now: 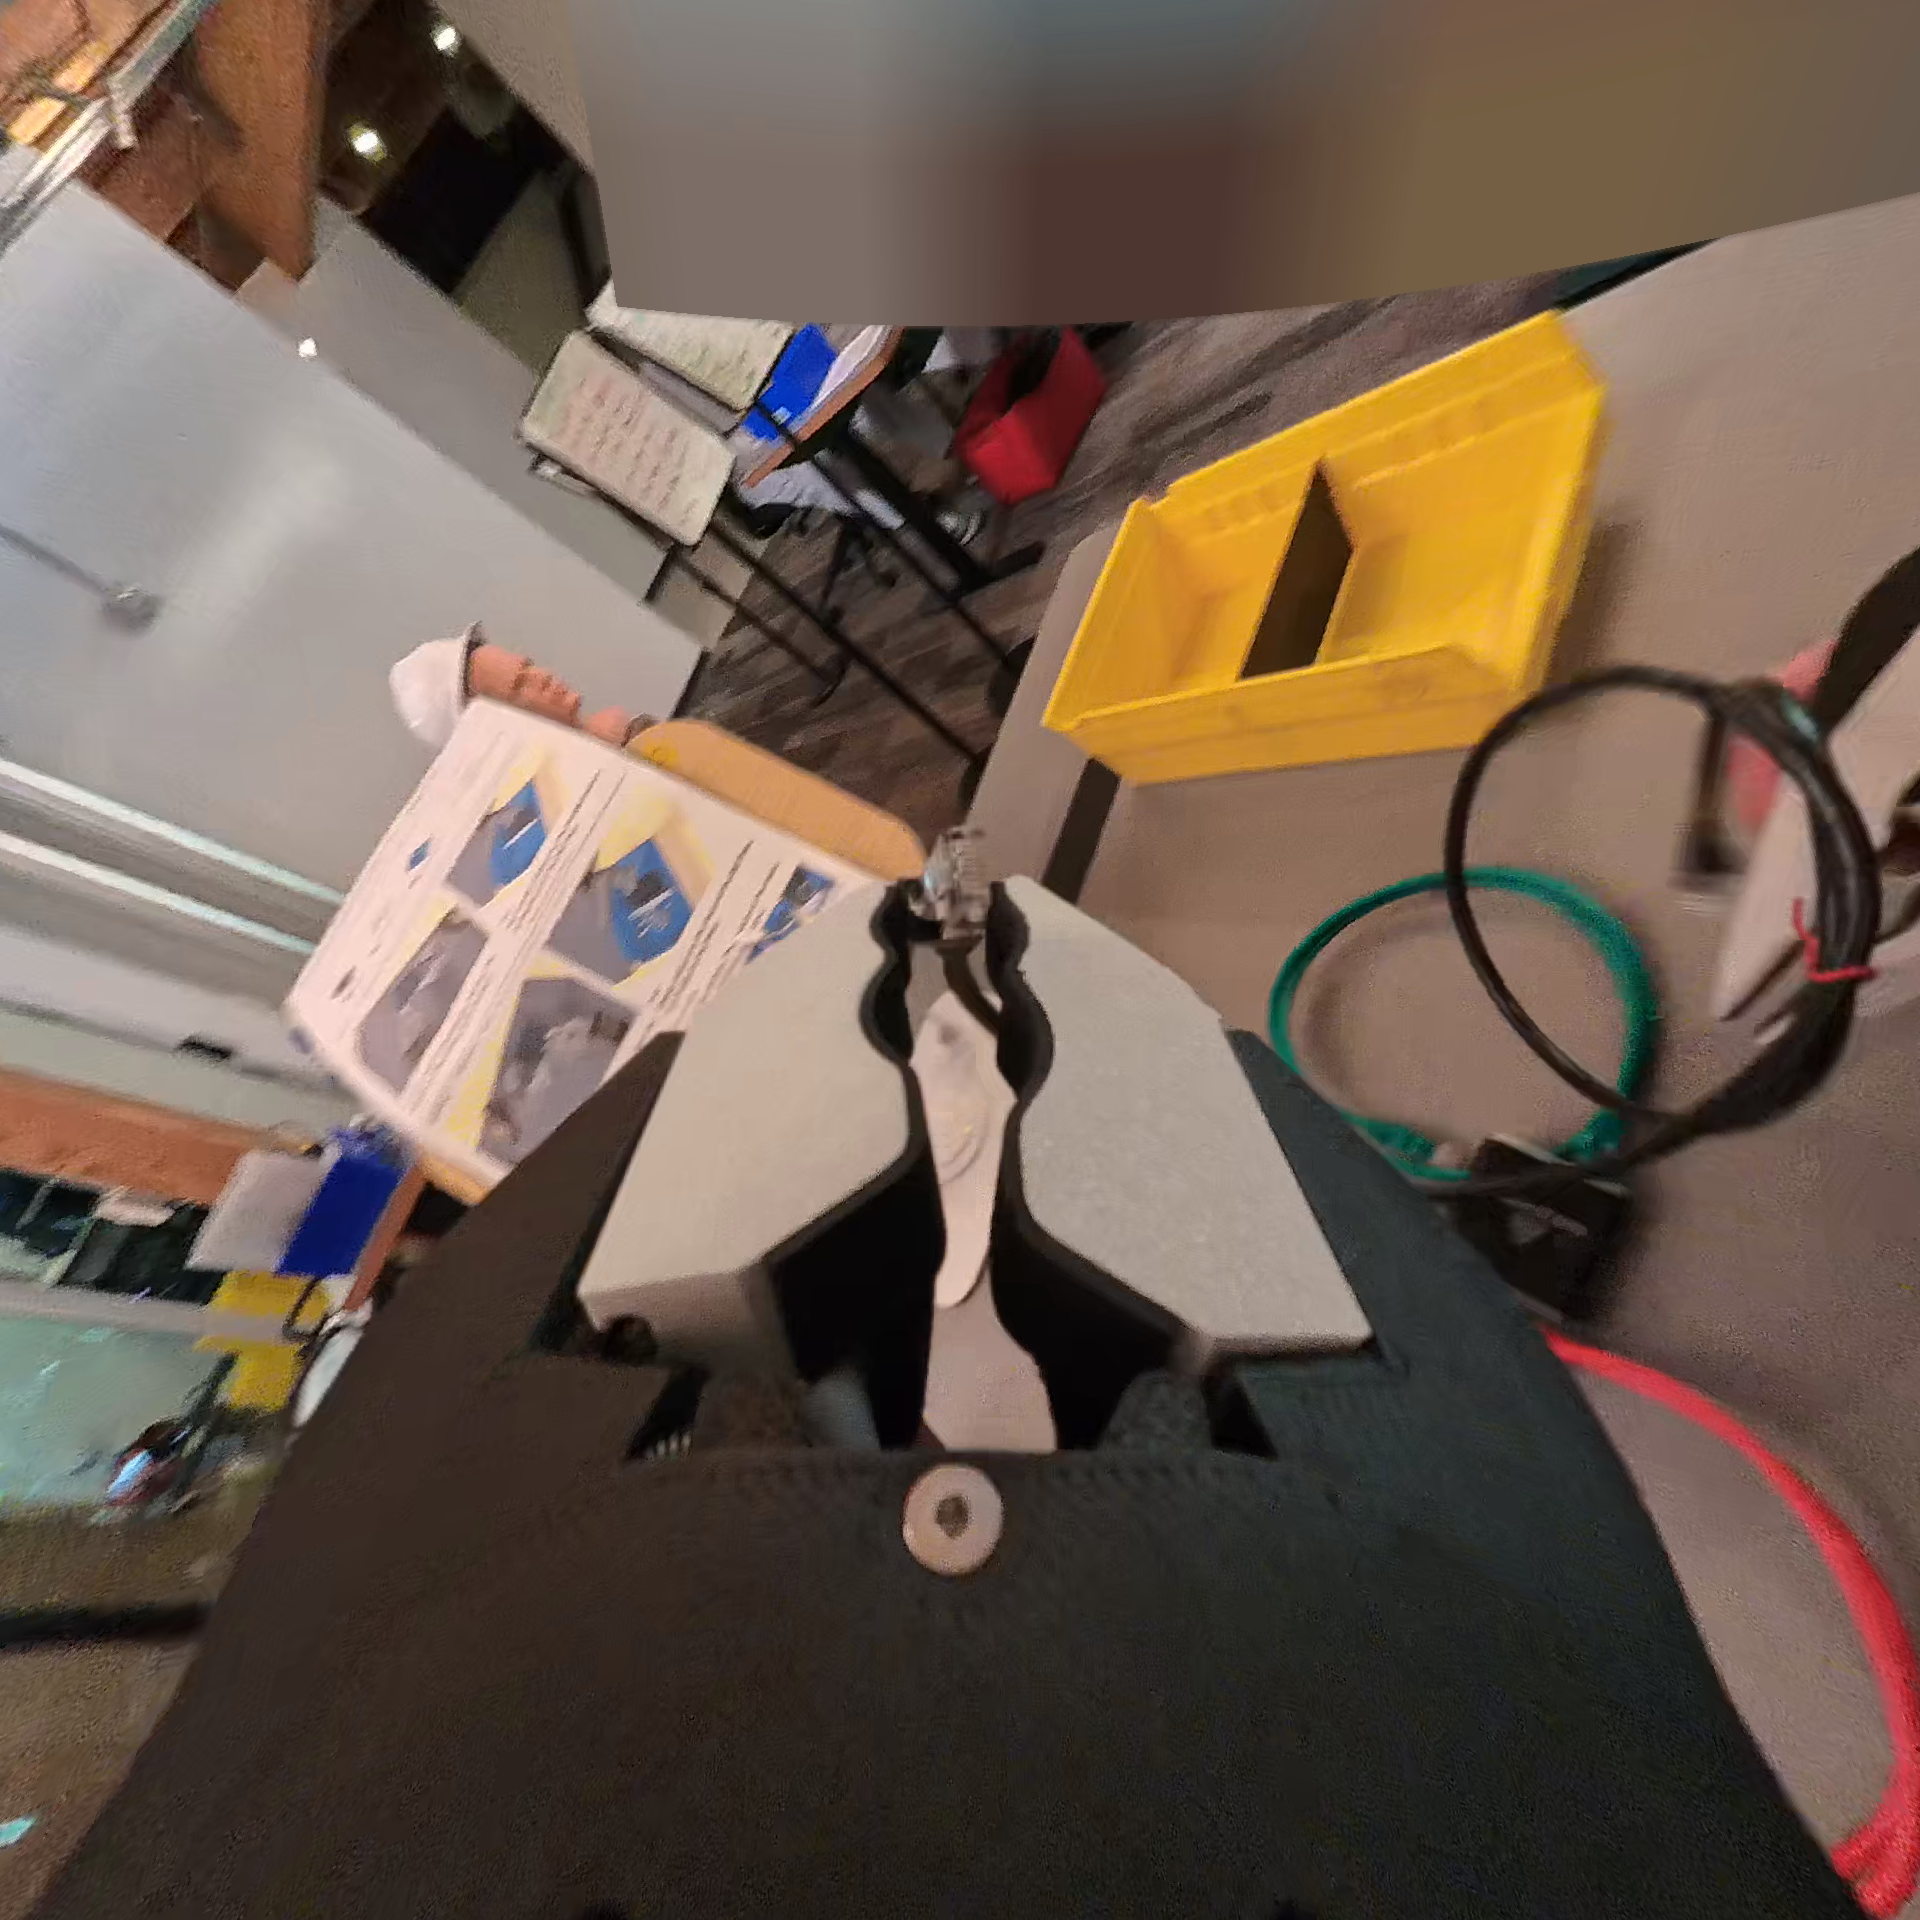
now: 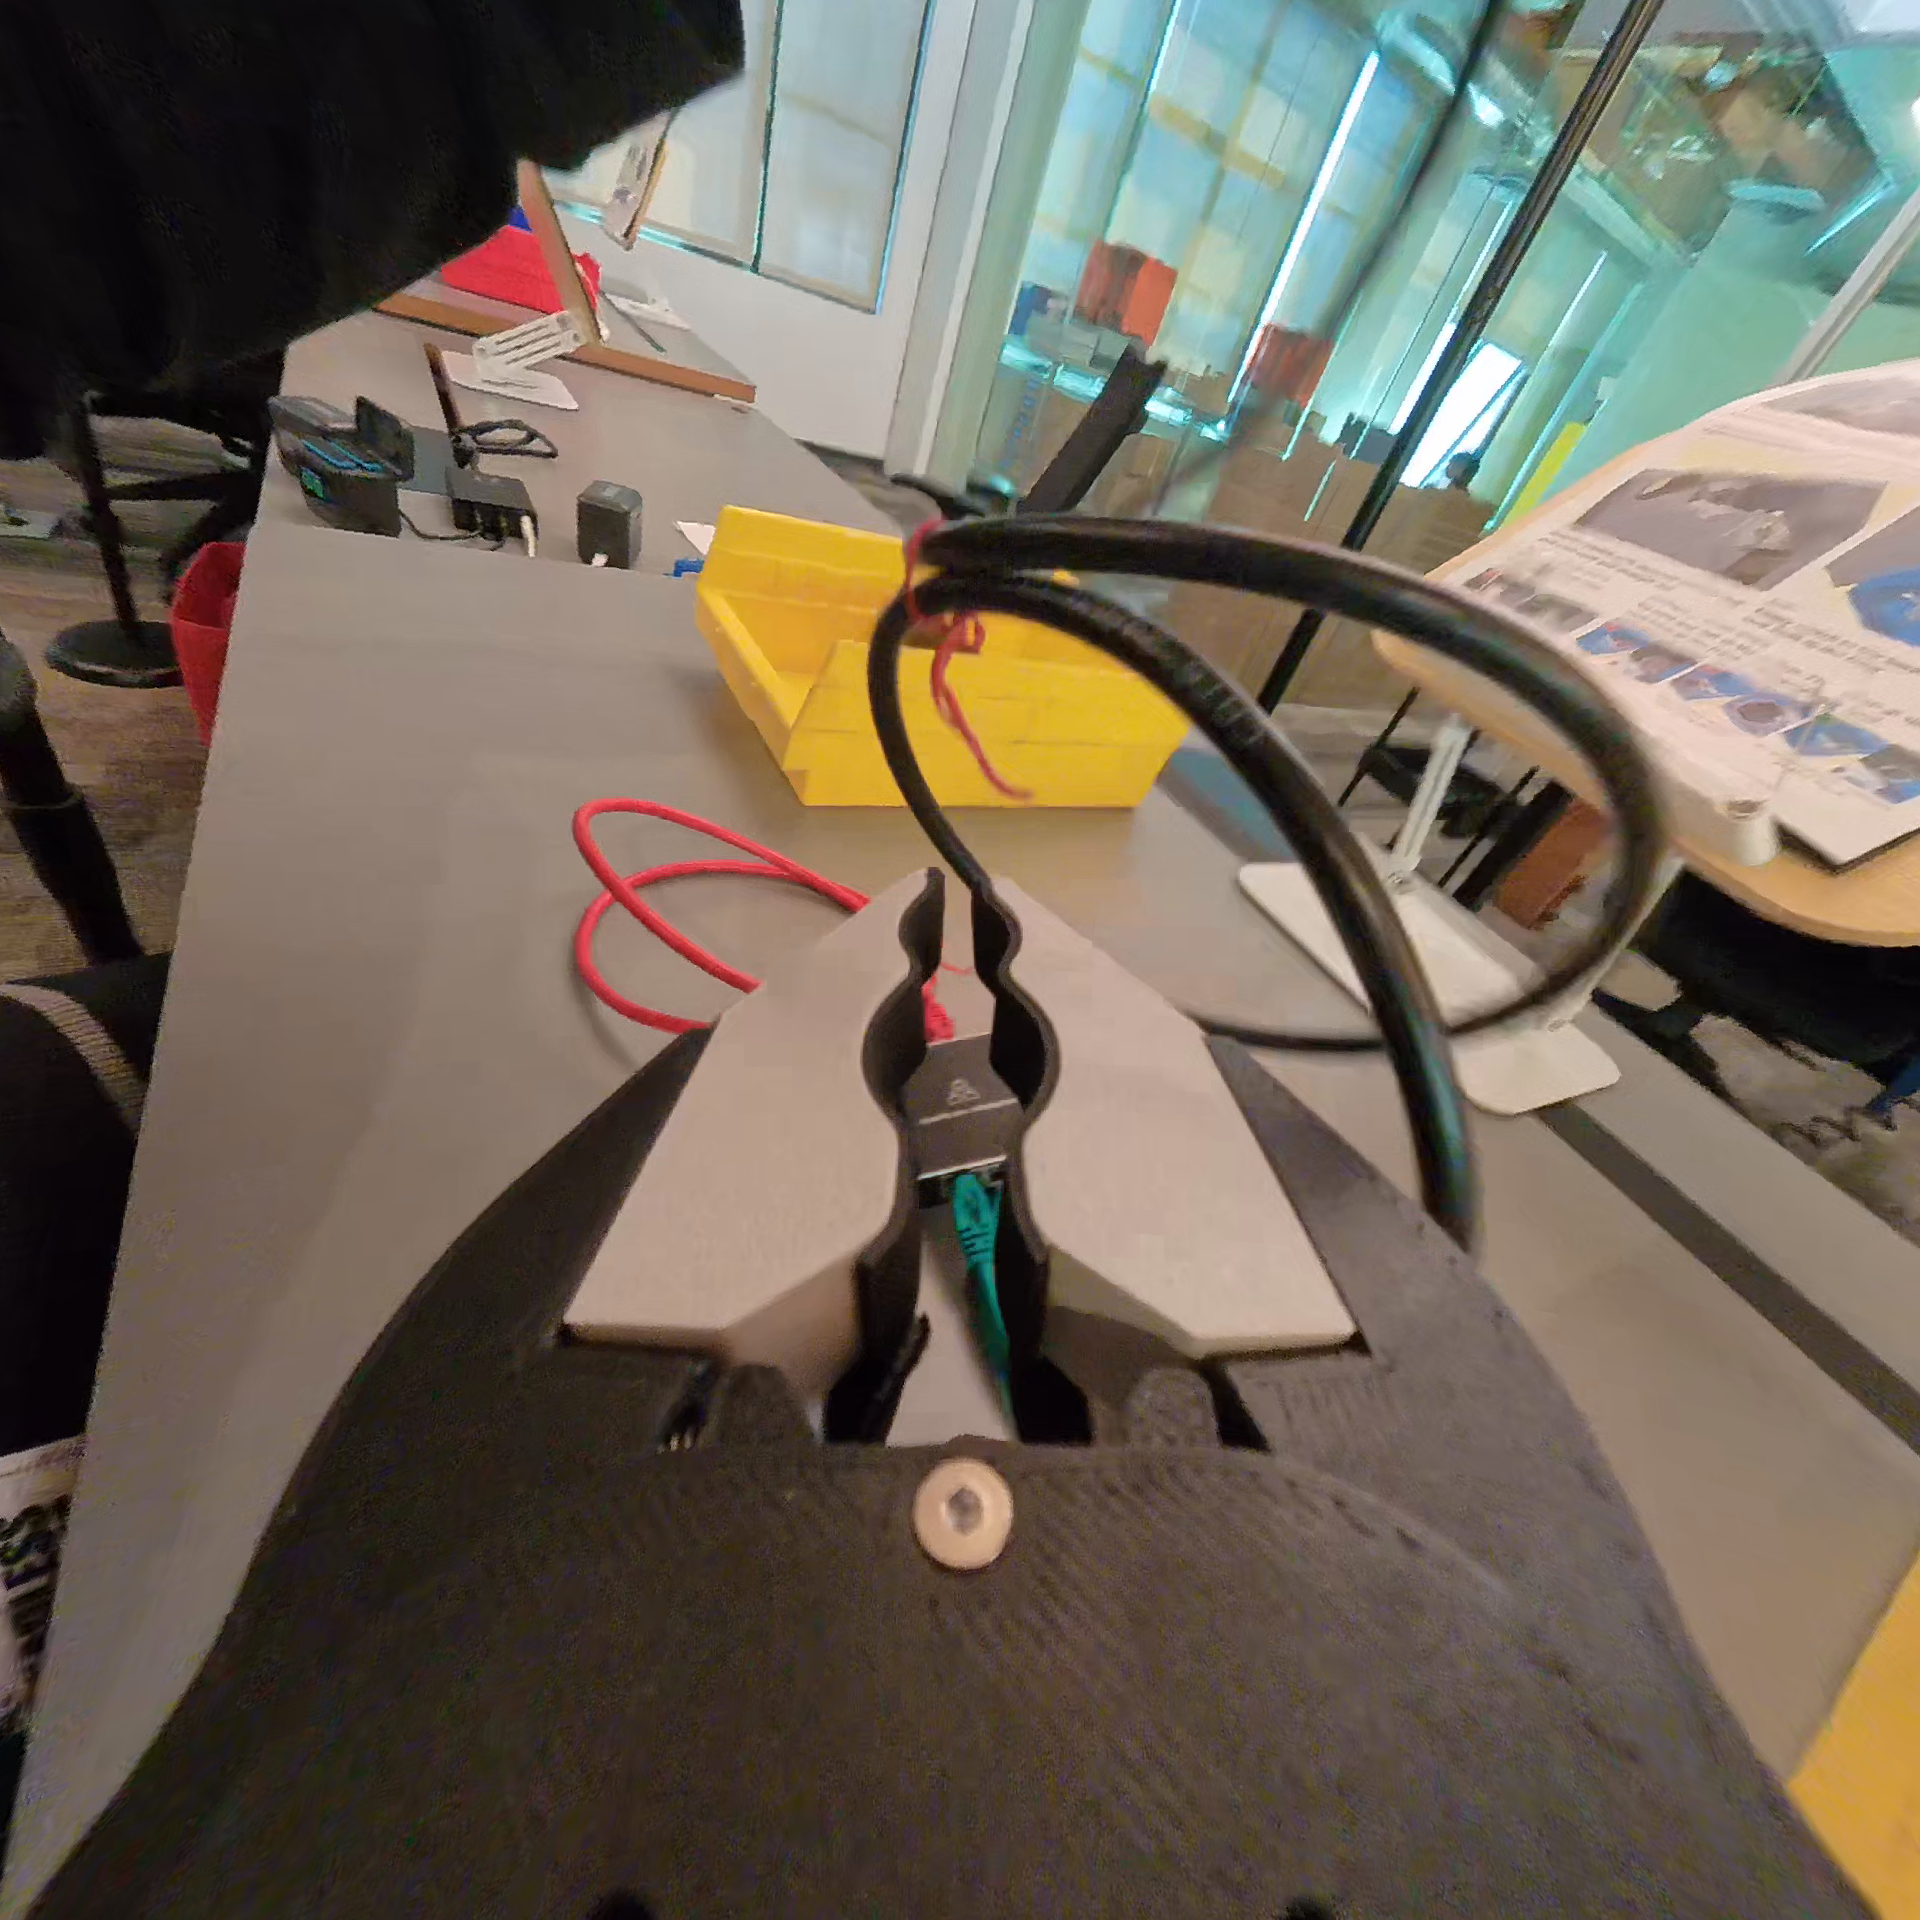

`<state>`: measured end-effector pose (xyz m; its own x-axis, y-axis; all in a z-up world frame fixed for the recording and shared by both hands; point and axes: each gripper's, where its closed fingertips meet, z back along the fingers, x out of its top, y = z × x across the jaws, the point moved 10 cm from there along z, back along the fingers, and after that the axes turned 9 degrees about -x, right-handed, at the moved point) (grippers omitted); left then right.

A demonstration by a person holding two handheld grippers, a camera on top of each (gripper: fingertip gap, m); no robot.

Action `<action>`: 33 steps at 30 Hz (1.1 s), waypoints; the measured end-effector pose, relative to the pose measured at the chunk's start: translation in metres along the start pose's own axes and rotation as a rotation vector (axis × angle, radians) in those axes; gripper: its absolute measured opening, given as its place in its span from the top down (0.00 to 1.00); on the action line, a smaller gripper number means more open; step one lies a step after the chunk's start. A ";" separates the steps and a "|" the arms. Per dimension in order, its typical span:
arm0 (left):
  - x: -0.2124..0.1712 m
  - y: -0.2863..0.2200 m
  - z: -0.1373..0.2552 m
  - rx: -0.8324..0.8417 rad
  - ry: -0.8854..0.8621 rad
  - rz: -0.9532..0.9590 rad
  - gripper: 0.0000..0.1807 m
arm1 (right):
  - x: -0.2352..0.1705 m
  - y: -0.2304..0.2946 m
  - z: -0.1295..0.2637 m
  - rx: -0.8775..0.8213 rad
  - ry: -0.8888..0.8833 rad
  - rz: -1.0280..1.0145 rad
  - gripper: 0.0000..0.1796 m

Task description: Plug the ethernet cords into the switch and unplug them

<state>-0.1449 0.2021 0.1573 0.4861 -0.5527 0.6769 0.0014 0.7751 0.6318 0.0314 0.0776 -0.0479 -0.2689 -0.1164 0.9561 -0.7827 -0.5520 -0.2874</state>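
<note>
My left gripper (image 1: 948, 896) is shut on a clear ethernet plug (image 1: 948, 868) with a short black cord, held up off the table. My right gripper (image 2: 956, 896) is shut on the small black switch (image 2: 961, 1107), gripped midway along the fingers. A green cord (image 2: 979, 1247) is plugged into the switch's near side. A black cord (image 2: 1351, 582), bundled with a red twist tie (image 2: 940, 634), leaves the tips and loops up and right. In the left wrist view the green coil (image 1: 1288, 987) and black loop (image 1: 1463, 862) lie to the right. I cannot tell if the held plug belongs to that loop.
A red cord (image 2: 623, 894) lies coiled on the grey table (image 2: 416, 727); it also shows in the left wrist view (image 1: 1823, 1538). A yellow bin (image 2: 987, 748) stands behind the cords. A poster board (image 2: 1714, 623) on a white stand (image 2: 1455, 987) is at the right. The tips of one gripper are about 20 cm away from the tips of the other.
</note>
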 end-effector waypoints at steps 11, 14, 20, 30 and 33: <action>-0.028 -0.062 -0.081 -0.353 -0.125 0.105 0.94 | 0.033 -0.017 0.032 -0.081 -0.248 0.013 1.00; -0.036 -0.077 -0.089 -0.473 -0.202 0.118 0.94 | 0.033 -0.022 0.035 -0.106 -0.277 -0.010 0.97; -0.053 -0.082 -0.098 -0.505 -0.220 0.140 0.95 | 0.036 -0.038 0.046 -0.007 -0.312 -0.116 1.00; -0.069 -0.076 -0.094 -0.467 -0.143 0.098 0.95 | 0.002 -0.067 0.057 0.024 0.088 0.208 1.00; -0.070 -0.079 -0.096 -0.485 -0.124 0.067 0.95 | 0.002 -0.077 0.067 0.034 0.139 0.230 1.00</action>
<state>-0.0949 0.2089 0.0233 0.3915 -0.5060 0.7685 0.3939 0.8470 0.3570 0.1289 0.0651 -0.0199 -0.5140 -0.1285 0.8481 -0.6733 -0.5521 -0.4917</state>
